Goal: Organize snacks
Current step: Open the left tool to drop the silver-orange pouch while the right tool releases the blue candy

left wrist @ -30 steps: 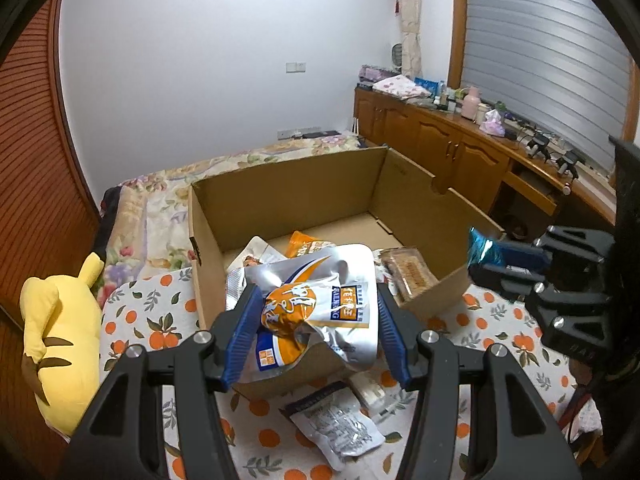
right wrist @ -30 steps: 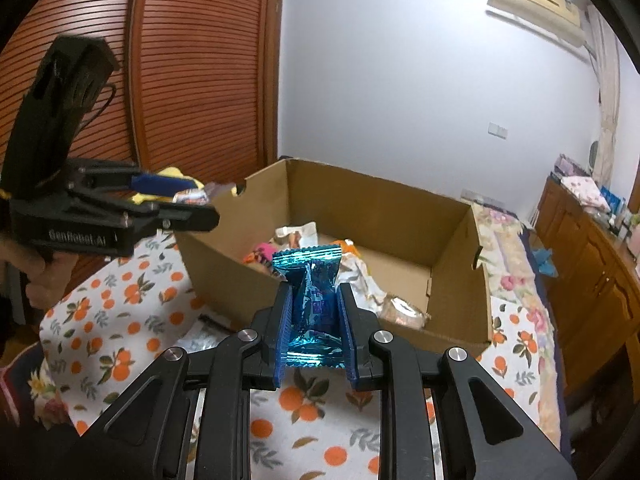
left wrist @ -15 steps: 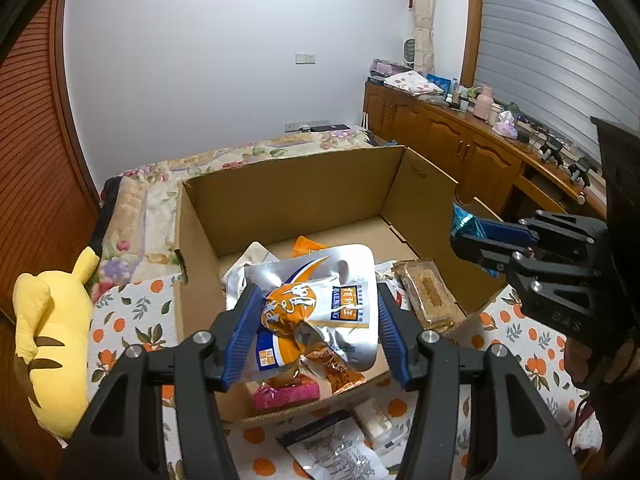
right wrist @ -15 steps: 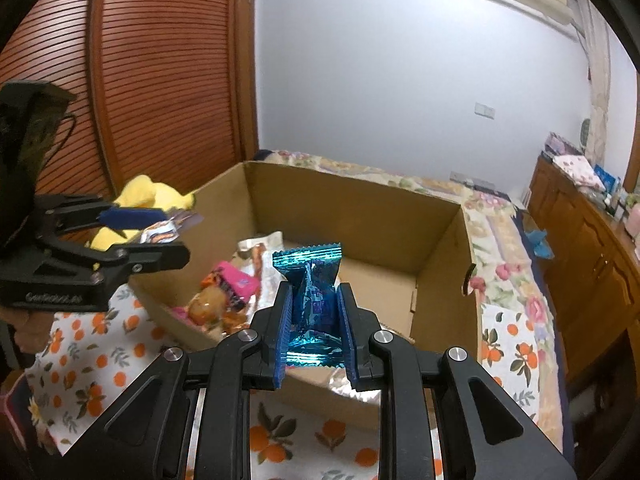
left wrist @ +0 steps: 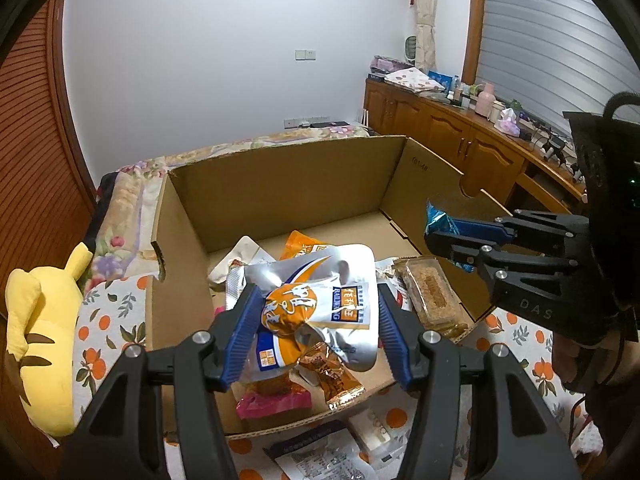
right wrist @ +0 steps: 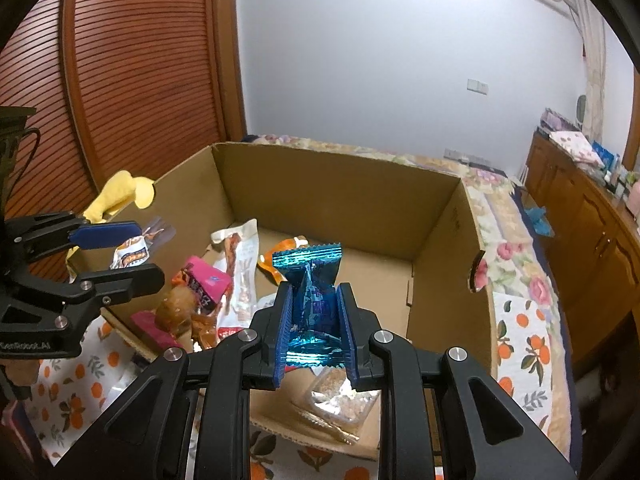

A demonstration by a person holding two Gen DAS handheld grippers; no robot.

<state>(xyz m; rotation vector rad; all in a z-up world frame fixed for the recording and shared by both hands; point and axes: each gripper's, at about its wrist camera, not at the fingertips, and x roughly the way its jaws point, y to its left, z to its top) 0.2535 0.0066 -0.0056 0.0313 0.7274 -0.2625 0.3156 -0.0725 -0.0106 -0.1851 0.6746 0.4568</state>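
Observation:
My left gripper (left wrist: 314,320) is shut on a silver and orange snack bag (left wrist: 320,304) and holds it above the front of an open cardboard box (left wrist: 280,184). My right gripper (right wrist: 314,324) is shut on a shiny blue snack packet (right wrist: 312,292) and holds it above the box's (right wrist: 332,184) near right part. The right gripper also shows in the left wrist view (left wrist: 452,236); the left gripper shows in the right wrist view (right wrist: 120,252). Several snack packs lie in the box, among them a pink one (right wrist: 204,280) and a clear tray of brown bars (left wrist: 432,292).
The box stands on a cloth with orange fruit print (left wrist: 100,320). A yellow plush toy (left wrist: 40,340) lies at the left. More packets (left wrist: 316,456) lie on the cloth in front of the box. A bed (left wrist: 132,200) and wooden cabinets (left wrist: 460,140) are behind.
Both grippers have moved forward and over the box with their packets still held. The box now fills more of each view.

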